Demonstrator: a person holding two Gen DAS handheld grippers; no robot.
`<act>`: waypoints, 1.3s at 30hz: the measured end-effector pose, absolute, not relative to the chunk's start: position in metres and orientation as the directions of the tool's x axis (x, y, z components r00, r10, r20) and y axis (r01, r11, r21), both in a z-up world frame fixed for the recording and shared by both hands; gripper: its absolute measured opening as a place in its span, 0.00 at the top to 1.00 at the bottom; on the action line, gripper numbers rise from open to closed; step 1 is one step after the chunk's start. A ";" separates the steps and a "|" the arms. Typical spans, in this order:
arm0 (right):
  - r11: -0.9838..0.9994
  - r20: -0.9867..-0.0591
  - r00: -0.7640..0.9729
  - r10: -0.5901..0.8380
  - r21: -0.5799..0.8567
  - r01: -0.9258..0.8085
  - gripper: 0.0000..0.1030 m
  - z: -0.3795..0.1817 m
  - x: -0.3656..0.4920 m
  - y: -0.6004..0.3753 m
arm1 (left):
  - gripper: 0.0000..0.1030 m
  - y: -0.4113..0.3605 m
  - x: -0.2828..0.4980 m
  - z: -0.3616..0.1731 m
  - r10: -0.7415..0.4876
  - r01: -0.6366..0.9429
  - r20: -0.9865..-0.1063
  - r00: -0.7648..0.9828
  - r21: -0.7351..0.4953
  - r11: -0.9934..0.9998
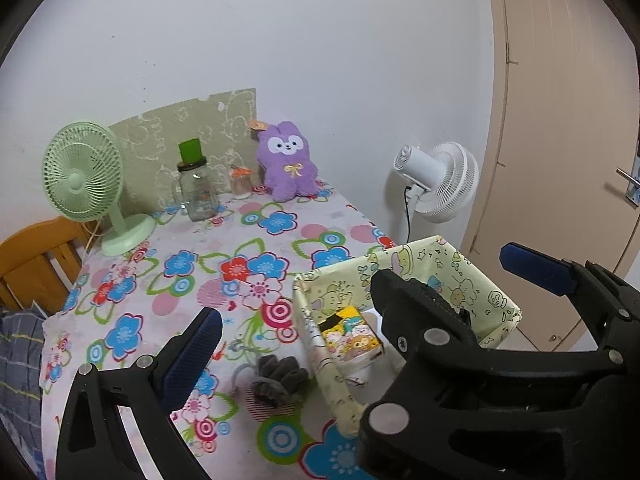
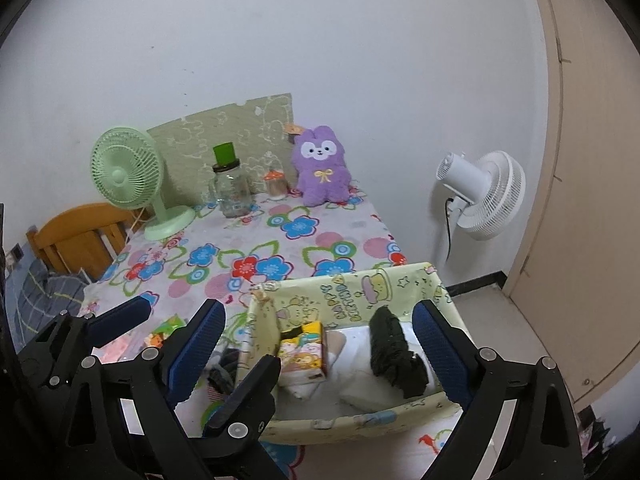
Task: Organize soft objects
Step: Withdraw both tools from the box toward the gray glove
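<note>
Two tools hang over the near end of the floral counter, both spread wide and grasping nothing. Between the right tool's fingers sits the yellow fabric bin; a dark knitted cloth lies inside, nearer the right finger, long axis running away from the camera. Left of the bin lies a grey sock, between the left tool's fingers.

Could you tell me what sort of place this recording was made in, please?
Probably a bedroom or small room at home: a table under a flowered cloth, a purple plush toy against the wall, a green desk fan, and a door.
</note>
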State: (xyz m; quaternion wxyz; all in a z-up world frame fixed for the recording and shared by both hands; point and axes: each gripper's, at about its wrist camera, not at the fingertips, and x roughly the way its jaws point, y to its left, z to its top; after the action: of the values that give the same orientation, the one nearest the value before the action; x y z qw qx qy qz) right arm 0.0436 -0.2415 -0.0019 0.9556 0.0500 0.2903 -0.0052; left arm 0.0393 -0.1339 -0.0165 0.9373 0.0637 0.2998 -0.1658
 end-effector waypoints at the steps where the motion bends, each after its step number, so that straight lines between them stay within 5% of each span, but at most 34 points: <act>1: 0.995 -0.552 0.833 0.019 0.093 0.039 0.03 -0.001 0.042 -0.239 | 0.00 -0.131 0.038 -0.015 -0.269 0.344 -0.579 0.770 0.022 0.939; 39: 0.997 -0.548 0.833 0.074 0.069 -0.043 0.01 -0.023 0.030 -0.152 | 0.00 -0.042 0.017 -0.041 -0.194 0.245 -0.571 0.798 0.014 0.969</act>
State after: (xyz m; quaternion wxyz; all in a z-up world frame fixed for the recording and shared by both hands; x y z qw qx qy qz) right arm 0.0295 -0.1516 -0.0226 0.9570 0.0271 0.2871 0.0304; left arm 0.0168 -0.0421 -0.0409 0.9471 0.0436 0.2960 -0.1159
